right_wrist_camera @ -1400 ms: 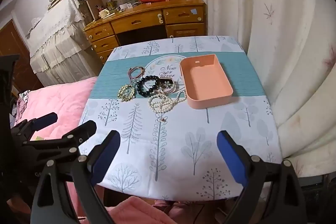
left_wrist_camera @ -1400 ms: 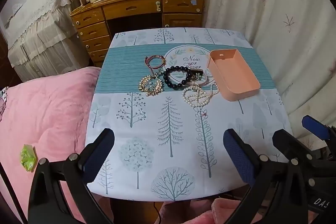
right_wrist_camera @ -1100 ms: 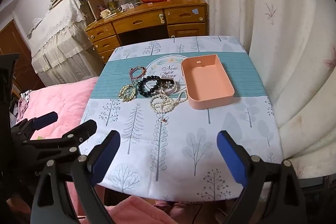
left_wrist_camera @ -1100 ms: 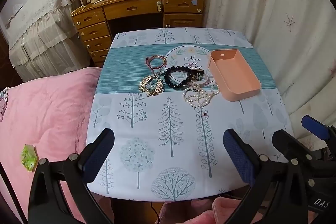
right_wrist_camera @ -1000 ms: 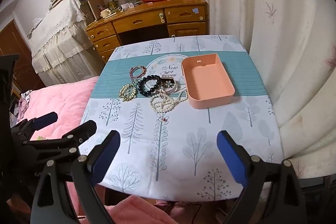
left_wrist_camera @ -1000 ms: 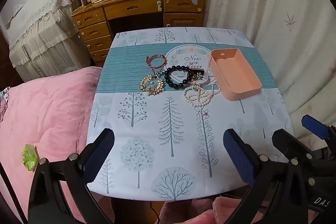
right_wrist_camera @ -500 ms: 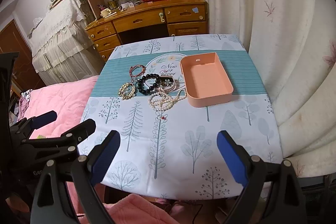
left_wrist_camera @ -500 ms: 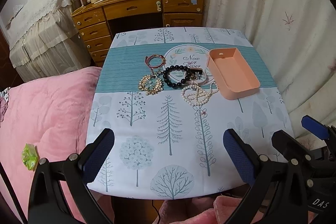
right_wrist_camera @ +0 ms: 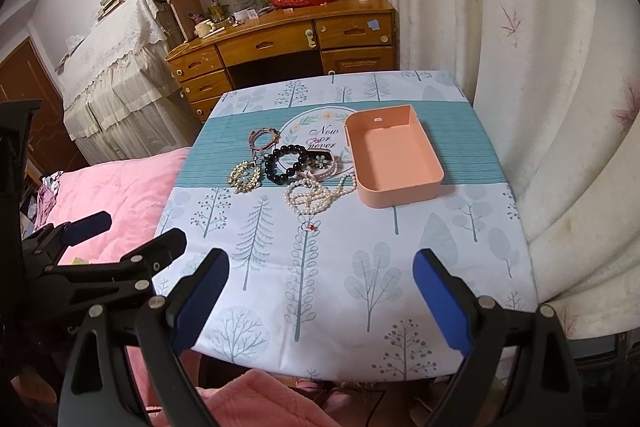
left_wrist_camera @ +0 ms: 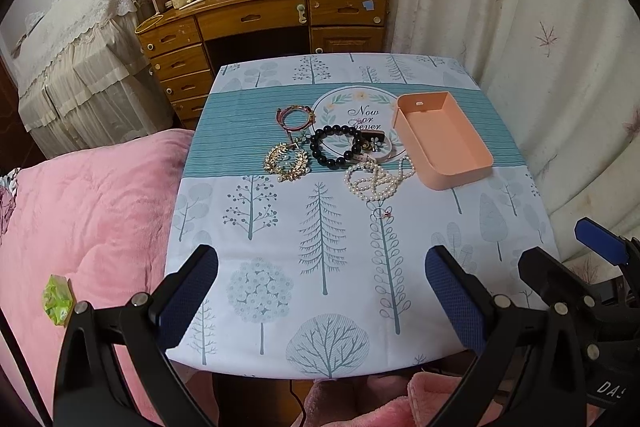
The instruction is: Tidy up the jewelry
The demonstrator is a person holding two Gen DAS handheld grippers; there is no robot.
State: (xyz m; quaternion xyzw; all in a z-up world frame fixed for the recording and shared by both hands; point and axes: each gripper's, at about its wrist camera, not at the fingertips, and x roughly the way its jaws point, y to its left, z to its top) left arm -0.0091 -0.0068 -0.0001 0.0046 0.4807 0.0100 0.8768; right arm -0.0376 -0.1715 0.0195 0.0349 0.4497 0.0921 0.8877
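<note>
In the left wrist view, the left gripper (left_wrist_camera: pixel 320 291) is held with its jaws wide apart and nothing between them, above the near edge of the table (left_wrist_camera: pixel 320 267). Well beyond it the jewelry is seen bunched on the teal band: a pink bangle (left_wrist_camera: pixel 294 117) farthest back, a gold bracelet (left_wrist_camera: pixel 287 162) to the left, a black bead bracelet (left_wrist_camera: pixel 338 147) in the middle, and a pearl necklace (left_wrist_camera: pixel 376 181) nearest, just beside the empty tray (left_wrist_camera: pixel 472 169). A small watch-like piece lies behind the pearls, too tangled to be told apart. Compared with half a second ago almost nothing is altered — the cluster sits a touch lower in frame, so only a slight drift of the camera is suggested, and no piece has been moved. In the right wrist view, the right gripper (right_wrist_camera: pixel 322 287) is likewise spread and empty, above the near edge, with the left gripper visible low at the left. The pearls (right_wrist_camera: pixel 316 195) are seen almost touching the tray (right_wrist_camera: pixel 400 197), whose floor is bare. Since the framing is again barely changed, the task is judged not yet begun — the reach toward the first piece, probably the pearls, remains to be made.
</note>
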